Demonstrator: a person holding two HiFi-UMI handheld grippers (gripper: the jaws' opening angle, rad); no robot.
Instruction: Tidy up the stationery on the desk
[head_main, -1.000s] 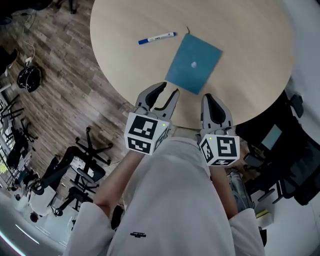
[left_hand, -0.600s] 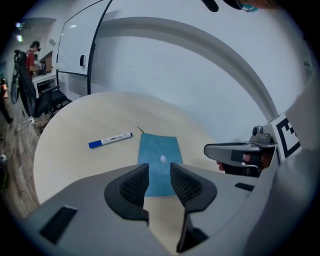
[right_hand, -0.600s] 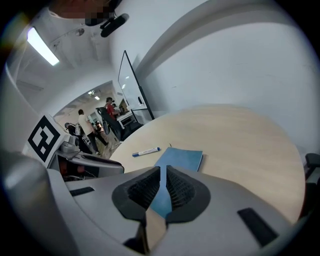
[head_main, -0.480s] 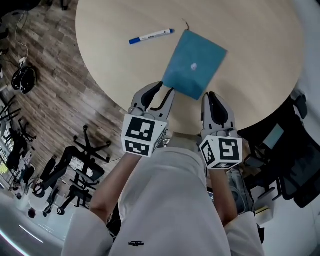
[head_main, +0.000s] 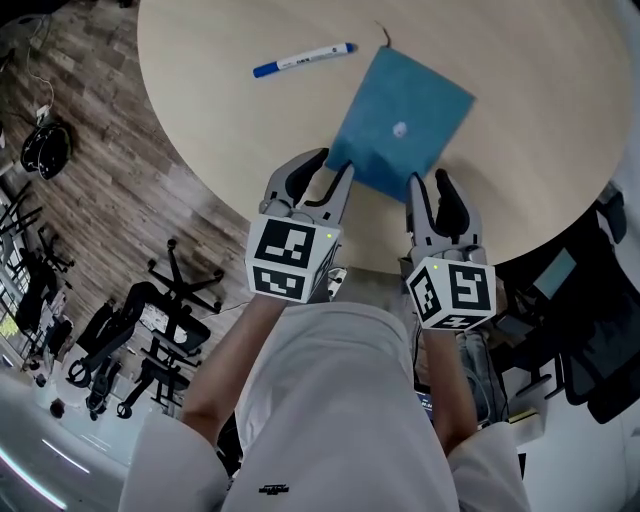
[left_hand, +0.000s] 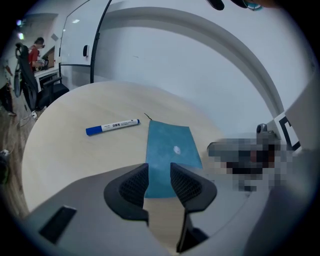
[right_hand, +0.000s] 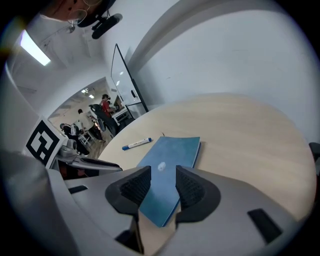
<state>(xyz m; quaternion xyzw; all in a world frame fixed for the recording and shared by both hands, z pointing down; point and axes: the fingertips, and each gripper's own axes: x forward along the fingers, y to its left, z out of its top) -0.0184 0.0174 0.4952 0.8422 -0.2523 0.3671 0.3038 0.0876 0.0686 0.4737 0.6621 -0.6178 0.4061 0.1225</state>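
Thin blue rectangular notebook (head_main: 405, 120) with a small white spot on its cover, flat on the round pale wooden worktop (head_main: 220, 110). Upper centre-right of the head view, turned cornerwise, nearest edge close to the worktop's rim. Short dark thread at the far corner. White marker pen with a blue cap (head_main: 303, 59) up and to the left of the notebook, near it but apart, cap end to the left.

Left hand-held gripper (head_main: 335, 165) at centre frame, angled downward and up-frame, tips over the notebook's lower-left corner. In the left gripper view, jaws apart, ribbed black pads bare, the notebook's near edge showing in the gap beyond them. Nothing gripped.

Right hand-held gripper (head_main: 428, 180) just right of centre, tips at the notebook's lower-right edge. Jaws just now opening wide and standing apart. In the right gripper view, the notebook's near corner visible through the gap, pads not pressing on it. Nothing gripped.

Both hand-held grippers side by side, cubes with square markers toward the bottom of the frame, the person's arms and light clothing below. Grey-brown plank floor (head_main: 110, 170) along the left, black office chairs (head_main: 170, 290) at lower left.
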